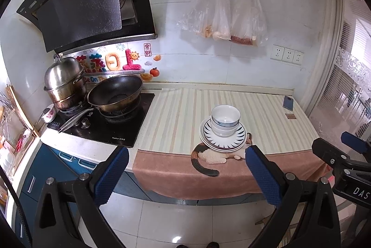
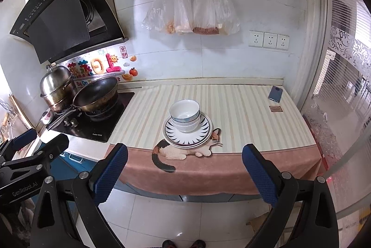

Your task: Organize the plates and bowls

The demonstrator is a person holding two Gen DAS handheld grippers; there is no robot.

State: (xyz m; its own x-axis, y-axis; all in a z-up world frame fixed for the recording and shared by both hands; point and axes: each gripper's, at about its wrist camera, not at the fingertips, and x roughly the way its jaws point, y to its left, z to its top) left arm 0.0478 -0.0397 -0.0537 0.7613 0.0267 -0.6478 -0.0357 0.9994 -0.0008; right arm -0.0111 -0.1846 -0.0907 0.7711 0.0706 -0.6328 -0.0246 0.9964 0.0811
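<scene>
Two bowls sat nested one in the other, both empty, on a stack of plates w/ a dark spiked rim pattern. The stack stood near the front edge of the table, on a striped cloth w/ a cat picture partly under the plates. Far right on the table lay a phone. At left, a wok & a lidded steel pot sat on the stove.

Left hand-held gripper: fingers wide apart, holding nothing, short of the table. Right hand-held gripper: same, wide apart, empty, touching nothing.
</scene>
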